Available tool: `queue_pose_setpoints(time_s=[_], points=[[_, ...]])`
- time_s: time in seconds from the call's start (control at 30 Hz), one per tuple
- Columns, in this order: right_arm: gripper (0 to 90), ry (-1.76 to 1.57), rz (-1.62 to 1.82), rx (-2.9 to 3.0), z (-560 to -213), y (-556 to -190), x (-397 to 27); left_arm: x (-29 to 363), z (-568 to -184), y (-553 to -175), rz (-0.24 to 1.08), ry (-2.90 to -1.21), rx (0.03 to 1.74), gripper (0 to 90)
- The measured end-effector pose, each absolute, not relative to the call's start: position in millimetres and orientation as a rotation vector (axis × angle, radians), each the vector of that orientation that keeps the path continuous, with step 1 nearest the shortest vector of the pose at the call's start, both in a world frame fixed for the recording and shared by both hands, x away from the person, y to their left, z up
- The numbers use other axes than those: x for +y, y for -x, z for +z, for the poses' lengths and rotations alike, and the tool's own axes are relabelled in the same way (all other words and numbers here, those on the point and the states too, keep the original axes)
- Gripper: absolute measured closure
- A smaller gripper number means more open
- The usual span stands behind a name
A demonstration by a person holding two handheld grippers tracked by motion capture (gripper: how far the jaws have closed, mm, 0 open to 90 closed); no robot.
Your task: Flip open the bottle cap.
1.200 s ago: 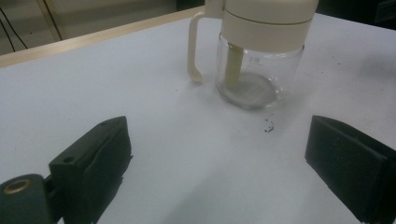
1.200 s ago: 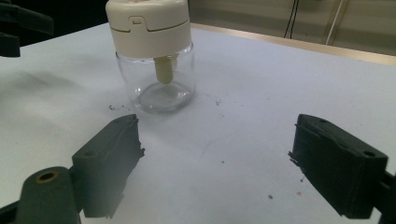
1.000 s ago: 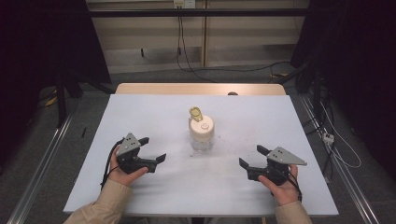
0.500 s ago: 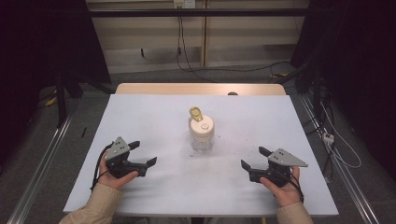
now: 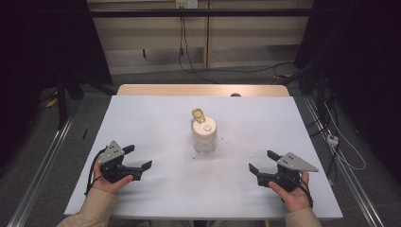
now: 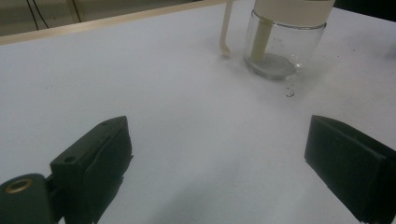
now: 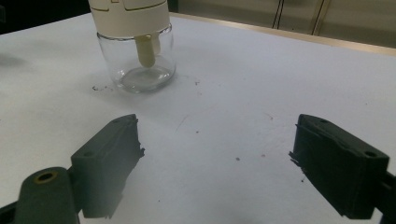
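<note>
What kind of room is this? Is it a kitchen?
Probably not a kitchen. It looks like a lab or recording room: a plain white table holding one glass jar, dark curtains at the sides, loose cables on the floor, and a person holding a gripper in each hand.

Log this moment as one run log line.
left gripper: open, apart from jar | right gripper: open, apart from jar | clear glass jar with cream lid: upright, mid white table
</note>
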State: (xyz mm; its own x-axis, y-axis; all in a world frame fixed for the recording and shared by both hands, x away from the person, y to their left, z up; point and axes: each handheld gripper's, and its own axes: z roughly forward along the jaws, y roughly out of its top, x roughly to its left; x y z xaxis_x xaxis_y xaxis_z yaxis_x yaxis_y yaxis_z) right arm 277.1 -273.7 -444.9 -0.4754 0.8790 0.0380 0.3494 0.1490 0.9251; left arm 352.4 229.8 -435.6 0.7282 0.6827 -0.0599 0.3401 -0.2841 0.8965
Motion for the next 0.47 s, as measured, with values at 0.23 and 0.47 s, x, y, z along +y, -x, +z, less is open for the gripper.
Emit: queue_pose_setpoints(time_s=[0.23, 0.47], points=[[14.6, -1.178, 1.313, 1.896, -445.8, -275.2, -277.7, 233.7, -436.7, -351.2, 0.418, -1.891, 0.806, 6.9], [14.4, -1.18, 1.315, 1.91, -446.0, -276.4, -275.0, 233.8, -437.5, -351.4, 0.424, -1.904, 0.809, 6.8]])
